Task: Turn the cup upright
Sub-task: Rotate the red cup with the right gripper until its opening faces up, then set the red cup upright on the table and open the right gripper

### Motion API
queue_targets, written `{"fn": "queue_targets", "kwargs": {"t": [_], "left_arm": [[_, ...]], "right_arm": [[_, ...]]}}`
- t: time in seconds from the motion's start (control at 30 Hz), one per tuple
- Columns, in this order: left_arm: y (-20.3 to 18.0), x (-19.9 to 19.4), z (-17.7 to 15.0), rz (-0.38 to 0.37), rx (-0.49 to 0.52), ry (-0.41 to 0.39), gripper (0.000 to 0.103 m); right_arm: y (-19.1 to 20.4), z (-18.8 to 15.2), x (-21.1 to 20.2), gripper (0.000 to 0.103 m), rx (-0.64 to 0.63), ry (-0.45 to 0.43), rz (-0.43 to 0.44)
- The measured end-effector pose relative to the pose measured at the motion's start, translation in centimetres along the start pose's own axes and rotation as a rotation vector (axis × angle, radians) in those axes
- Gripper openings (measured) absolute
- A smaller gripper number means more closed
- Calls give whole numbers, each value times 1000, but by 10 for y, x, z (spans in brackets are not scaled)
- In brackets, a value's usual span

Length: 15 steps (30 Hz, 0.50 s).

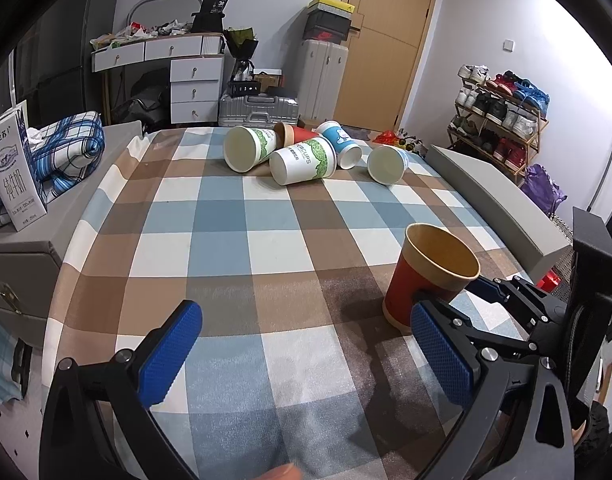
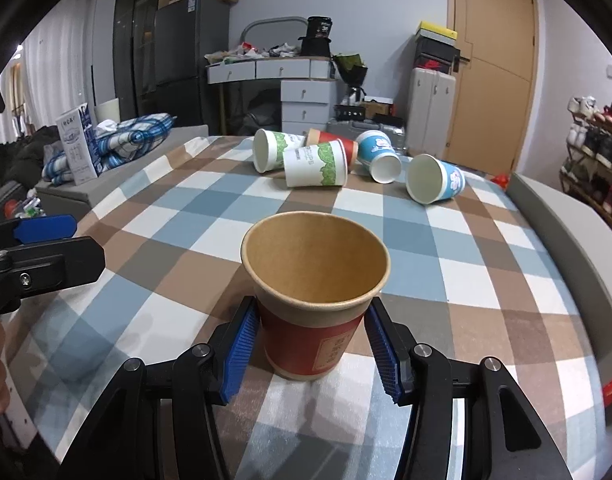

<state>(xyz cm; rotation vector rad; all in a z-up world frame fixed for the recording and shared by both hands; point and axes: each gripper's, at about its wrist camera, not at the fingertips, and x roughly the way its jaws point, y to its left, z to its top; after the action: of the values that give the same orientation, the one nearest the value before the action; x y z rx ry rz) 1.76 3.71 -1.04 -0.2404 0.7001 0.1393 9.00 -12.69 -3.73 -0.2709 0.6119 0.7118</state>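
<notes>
My right gripper [image 2: 312, 346] brackets the red cup [image 2: 312, 320], pads seemingly touching its sides, the cup upright on the checked cloth [image 2: 446, 248], axis vertical, while my left gripper [image 1: 306, 354] hangs wide apart, empty, just beside it.

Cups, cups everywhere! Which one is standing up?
Only the red cup, standing between the right gripper pads with its brown mouth up. The five cups at the far end of the checked tablecloth all lie sideways.
</notes>
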Motion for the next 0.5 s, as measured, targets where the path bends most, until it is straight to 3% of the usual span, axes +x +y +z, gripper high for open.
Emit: {"fn": "queue_targets", "kwargs": {"t": [0.33, 0.5], "left_arm": [[-2, 1, -1, 2, 6, 6, 102], [-3, 2, -1, -4, 10, 8, 102]], "right_arm": [[-2, -1, 2, 53, 4, 7, 5], [-1, -1, 3, 61, -1, 56, 50]]}}
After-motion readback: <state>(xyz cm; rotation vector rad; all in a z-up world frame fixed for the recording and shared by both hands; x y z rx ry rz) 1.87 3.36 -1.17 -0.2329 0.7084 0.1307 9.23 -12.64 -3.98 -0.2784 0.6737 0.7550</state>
